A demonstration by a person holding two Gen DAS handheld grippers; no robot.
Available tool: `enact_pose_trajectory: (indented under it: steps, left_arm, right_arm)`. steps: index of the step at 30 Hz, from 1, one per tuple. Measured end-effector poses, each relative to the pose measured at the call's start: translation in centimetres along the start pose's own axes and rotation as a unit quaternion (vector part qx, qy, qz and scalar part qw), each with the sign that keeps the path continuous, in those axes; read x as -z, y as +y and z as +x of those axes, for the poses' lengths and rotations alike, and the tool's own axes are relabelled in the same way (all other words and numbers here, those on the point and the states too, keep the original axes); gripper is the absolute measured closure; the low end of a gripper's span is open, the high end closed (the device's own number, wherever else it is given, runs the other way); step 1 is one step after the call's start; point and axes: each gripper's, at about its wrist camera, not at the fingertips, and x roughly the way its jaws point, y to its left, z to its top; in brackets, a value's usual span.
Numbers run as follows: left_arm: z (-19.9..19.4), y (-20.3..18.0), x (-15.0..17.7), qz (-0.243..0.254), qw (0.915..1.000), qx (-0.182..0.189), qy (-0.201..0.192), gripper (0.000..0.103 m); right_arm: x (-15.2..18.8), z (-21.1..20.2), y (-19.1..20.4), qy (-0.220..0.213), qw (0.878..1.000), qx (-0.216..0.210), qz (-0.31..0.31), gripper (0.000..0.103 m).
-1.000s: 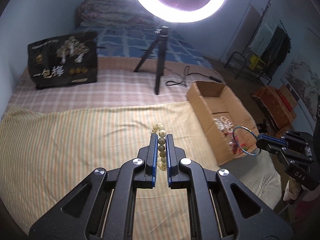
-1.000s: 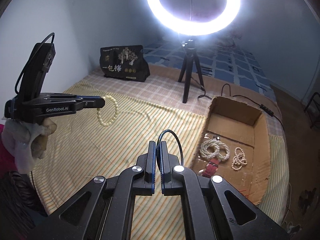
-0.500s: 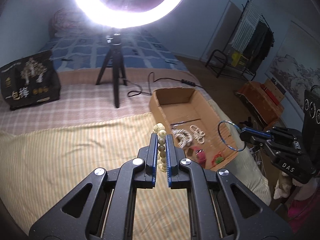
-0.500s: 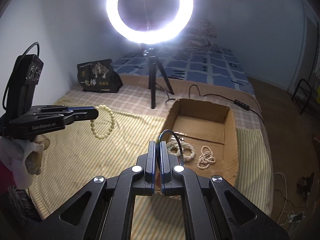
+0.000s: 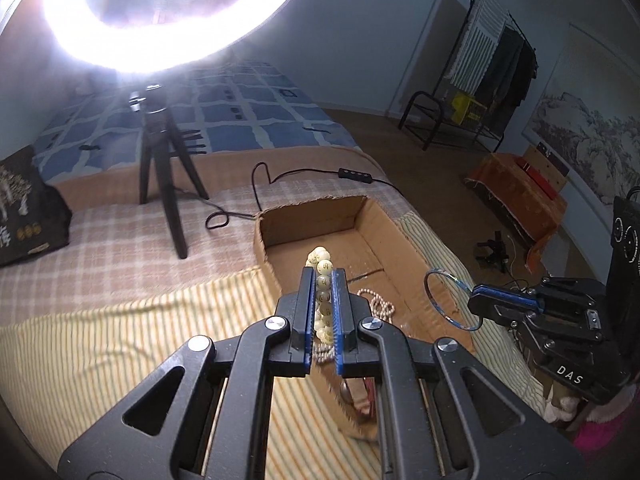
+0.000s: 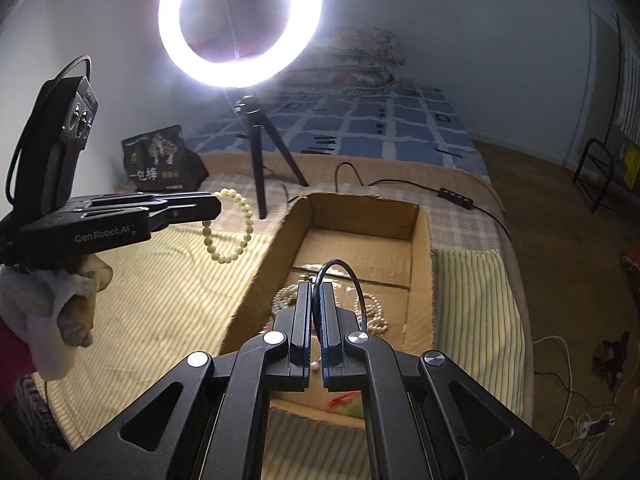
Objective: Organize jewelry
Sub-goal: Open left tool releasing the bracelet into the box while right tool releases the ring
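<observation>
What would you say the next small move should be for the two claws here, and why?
Probably ease the right claw lower and release: it holds the thin blue bangle above the cardboard box, where pearl strands already lie. The left claw, clamping the bead bracelet, is only near the box's edge.

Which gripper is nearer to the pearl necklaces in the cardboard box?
Right. The right gripper, holding the thin bangle, hangs directly over the pearl necklaces inside the cardboard box. The left gripper, holding the beaded bracelet, is beside the box, over the striped cloth.
</observation>
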Motion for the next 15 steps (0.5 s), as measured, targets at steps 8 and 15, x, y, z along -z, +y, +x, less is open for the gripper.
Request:
enact_pose_trajectory:
  steps: [8, 15]
  left_arm:
    - [3.5, -0.8, -1.1, 0.014, 0.9998, -0.010, 0.008, 0.098]
    - [5.4, -1.2, -1.2, 0.017, 0.9997, -0.009, 0.014, 0.098]
  right_arm:
    - [0.1, 1.4, -2.2, 0.002, 1.000, -0.001, 0.016, 0.101]
    - [0.6, 2.6, -3.2, 0.012, 1.000, -0.001, 0.020, 0.101]
